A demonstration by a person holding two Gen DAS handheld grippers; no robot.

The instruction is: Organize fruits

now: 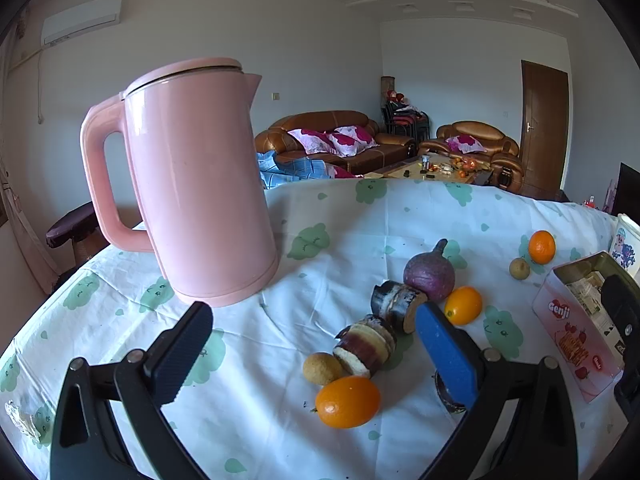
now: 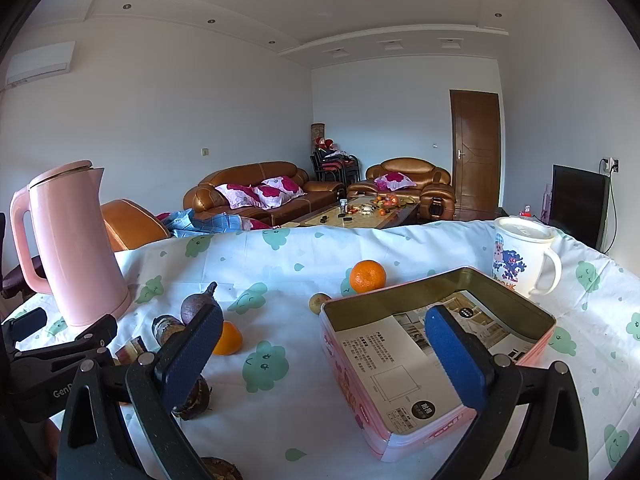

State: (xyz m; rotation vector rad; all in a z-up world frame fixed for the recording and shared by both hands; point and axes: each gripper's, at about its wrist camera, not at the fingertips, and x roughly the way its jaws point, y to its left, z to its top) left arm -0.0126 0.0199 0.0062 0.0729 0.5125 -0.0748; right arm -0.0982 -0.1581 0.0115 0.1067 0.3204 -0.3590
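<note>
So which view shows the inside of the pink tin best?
The right wrist view. It looks down into the open pink tin, showing the gold inner walls and a printed leaflet lying inside. The left wrist view catches the tin only at its right edge, mostly the outer side, partly hidden by the other gripper.

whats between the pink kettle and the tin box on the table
In the left wrist view, between pink kettle and tin box: sugarcane pieces, a purple fruit and a kumquat.
</note>
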